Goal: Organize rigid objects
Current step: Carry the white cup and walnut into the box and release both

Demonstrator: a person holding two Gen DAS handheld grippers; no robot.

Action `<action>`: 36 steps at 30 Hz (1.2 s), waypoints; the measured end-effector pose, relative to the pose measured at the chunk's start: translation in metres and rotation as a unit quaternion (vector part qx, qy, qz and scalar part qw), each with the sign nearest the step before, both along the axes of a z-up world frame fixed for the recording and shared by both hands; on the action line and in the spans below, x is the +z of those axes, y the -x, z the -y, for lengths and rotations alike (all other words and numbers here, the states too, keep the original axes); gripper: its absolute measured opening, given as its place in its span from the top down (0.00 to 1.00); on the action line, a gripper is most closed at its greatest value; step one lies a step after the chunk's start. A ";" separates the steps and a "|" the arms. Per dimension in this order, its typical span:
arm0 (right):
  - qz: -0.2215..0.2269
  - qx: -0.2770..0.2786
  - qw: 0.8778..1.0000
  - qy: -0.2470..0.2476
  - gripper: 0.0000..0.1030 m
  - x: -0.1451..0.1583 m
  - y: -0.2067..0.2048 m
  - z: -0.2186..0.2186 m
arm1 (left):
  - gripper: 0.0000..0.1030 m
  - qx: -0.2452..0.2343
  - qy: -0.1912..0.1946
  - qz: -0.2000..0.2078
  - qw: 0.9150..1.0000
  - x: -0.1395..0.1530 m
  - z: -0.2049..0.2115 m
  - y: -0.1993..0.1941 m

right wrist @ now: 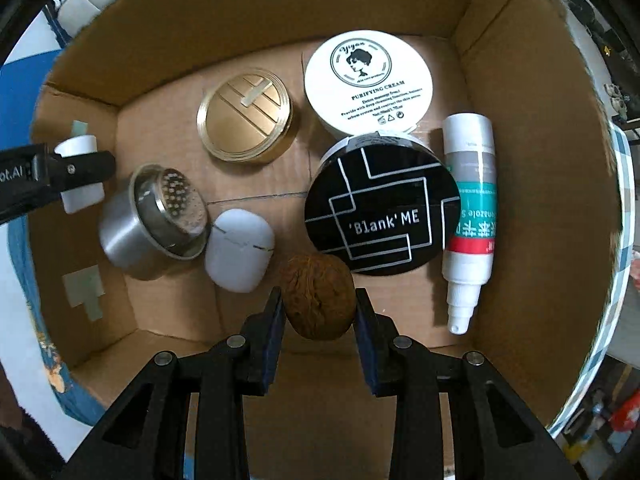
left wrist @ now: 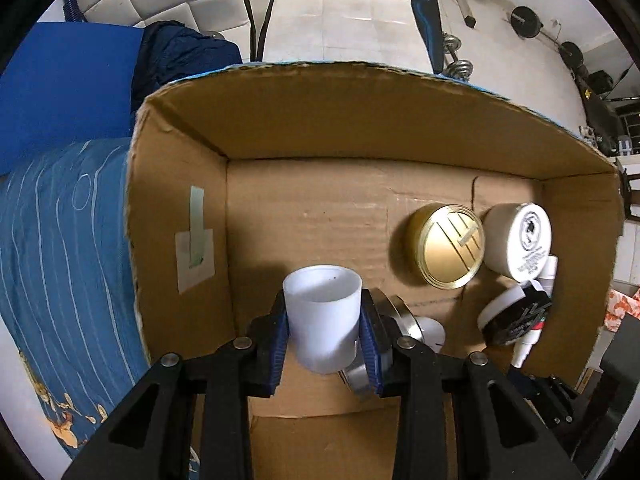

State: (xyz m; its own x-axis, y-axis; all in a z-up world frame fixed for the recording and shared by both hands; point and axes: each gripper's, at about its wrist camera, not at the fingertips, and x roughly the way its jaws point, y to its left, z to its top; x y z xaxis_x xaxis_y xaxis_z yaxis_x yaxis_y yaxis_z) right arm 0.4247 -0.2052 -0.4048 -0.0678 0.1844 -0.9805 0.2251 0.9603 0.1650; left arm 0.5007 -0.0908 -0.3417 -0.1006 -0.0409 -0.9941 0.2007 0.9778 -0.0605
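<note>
1. One cardboard box (right wrist: 520, 92) holds everything, and both grippers reach into it.
2. At the far left of the right wrist view, the left gripper (left wrist: 325, 322) has its jaws clamped on one white cup (left wrist: 322, 312), held above the box floor near the left wall.
3. Next comes one silver sifter jar (right wrist: 154, 216), tipped on its side with its perforated top facing up and right.
4. Touching it on the right is one white earbud case (right wrist: 238, 250).
5. Behind these sits one gold compact (right wrist: 246, 114), lying flat.
6. The right gripper (right wrist: 319, 306) holds one brown walnut (right wrist: 318, 300) between narrow jaws, low at the near middle of the box.
7. Just beyond the walnut lies one black compact (right wrist: 382, 208) marked "Blank ME", overlapping one white cream jar (right wrist: 368, 84) behind it.
8. Rightmost, one white spray bottle (right wrist: 470, 220) lies along the right wall, nozzle toward the camera, just beside the black compact.
</note>
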 end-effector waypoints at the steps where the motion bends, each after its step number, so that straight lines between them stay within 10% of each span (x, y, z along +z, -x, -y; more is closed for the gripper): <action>1: -0.002 -0.001 1.000 0.006 0.66 -0.002 -0.002 -0.002 | 0.71 -0.002 -0.002 -0.001 1.000 -0.002 0.001 -0.001; 9: -0.016 -0.018 0.999 0.029 0.65 -0.007 -0.013 -0.003 | 0.71 -0.012 -0.015 0.000 1.000 -0.006 0.006 -0.007; 14: -0.015 -0.030 0.999 0.032 0.63 -0.007 -0.015 0.000 | 0.50 -0.008 -0.007 -0.002 1.000 -0.004 0.007 -0.010; 24: -0.003 -0.040 0.999 0.029 0.36 0.009 -0.005 0.012 | 0.12 -0.008 -0.015 0.049 0.999 0.021 0.002 -0.004; 32: 0.031 -0.040 0.998 0.031 0.00 0.038 0.016 0.025 | 0.03 -0.008 0.006 0.072 0.997 0.047 -0.005 0.024; 36: 0.053 -0.032 0.997 0.043 0.00 0.058 0.029 0.029 | 0.03 -0.008 0.015 0.096 0.995 0.066 -0.006 0.047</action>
